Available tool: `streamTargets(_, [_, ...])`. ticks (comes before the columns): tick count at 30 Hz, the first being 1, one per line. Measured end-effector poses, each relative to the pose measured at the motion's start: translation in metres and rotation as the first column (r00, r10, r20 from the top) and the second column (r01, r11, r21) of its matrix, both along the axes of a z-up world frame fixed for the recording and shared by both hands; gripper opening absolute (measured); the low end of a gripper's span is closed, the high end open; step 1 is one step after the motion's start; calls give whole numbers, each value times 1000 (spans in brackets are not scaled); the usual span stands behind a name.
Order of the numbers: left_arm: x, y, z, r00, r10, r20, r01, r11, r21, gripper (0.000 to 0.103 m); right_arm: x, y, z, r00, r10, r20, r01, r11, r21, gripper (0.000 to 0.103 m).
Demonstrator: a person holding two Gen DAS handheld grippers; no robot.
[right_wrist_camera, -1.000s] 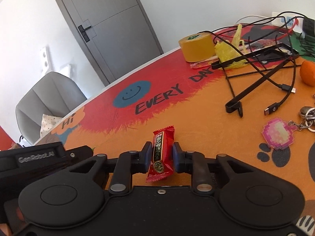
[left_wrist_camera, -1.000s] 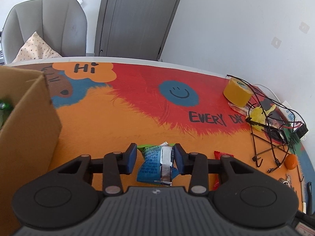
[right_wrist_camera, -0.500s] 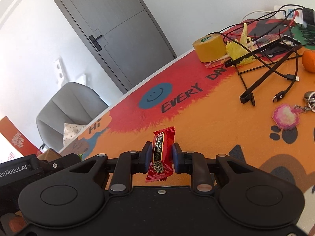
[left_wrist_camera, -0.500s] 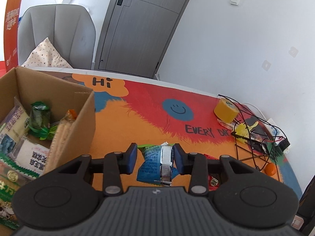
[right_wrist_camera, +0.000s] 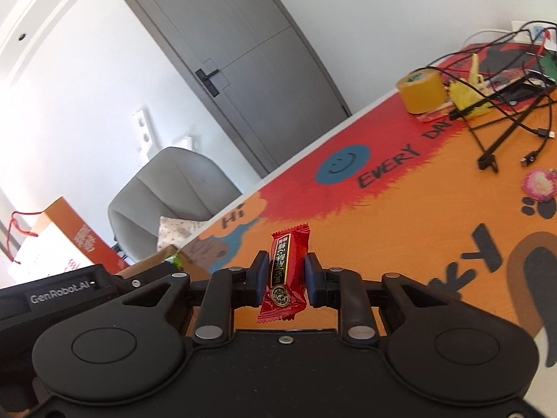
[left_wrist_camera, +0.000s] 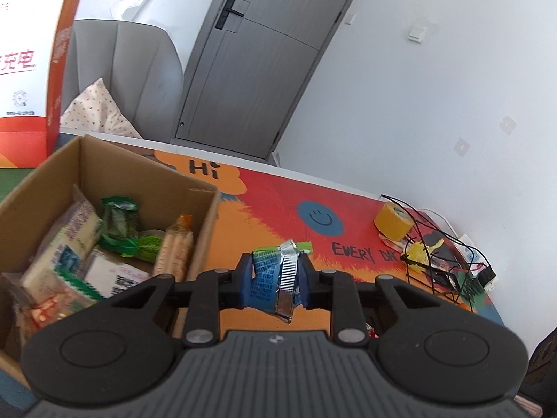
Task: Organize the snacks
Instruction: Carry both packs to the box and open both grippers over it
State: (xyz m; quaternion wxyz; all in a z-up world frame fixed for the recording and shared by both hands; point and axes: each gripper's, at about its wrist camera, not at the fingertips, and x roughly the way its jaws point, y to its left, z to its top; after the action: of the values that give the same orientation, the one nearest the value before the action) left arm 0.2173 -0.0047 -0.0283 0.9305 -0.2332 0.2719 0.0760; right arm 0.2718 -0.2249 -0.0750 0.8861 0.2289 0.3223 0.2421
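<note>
Here the box (left_wrist_camera: pixel 104 188) is cut off at the left edge, its lower packets blurred. The left gripper (left_wrist_camera: pixel 275 277) is closing on the blue packet (left_wrist_camera: pixel 268 278); the right gripper (right_wrist_camera: pixel 287 278) clamps the red candy (right_wrist_camera: pixel 287 264). Earlier, only the box's outer wall showed.

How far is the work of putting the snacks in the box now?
Done: several snacks already lie in the cardboard box. In hand: the left gripper is closing on a blue packet; the right gripper pinches a red packet. Left: both packets must still go into the box.

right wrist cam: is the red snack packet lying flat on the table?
No. The red foil snack packet stands upright, pinched between the right gripper's blue pads, clear of the orange printed tabletop.
</note>
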Motion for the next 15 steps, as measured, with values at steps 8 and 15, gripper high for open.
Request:
streamTargets(8, [-30, 30, 15, 998, 45, 43, -45, 999, -1, 26, -17, 28, 17, 998, 56, 33, -56, 998, 10, 24])
streamTargets(15, [-56, 60, 26, 993, 102, 65, -103, 995, 11, 26, -32, 50, 30, 995, 87, 52, -88, 996, 21, 24])
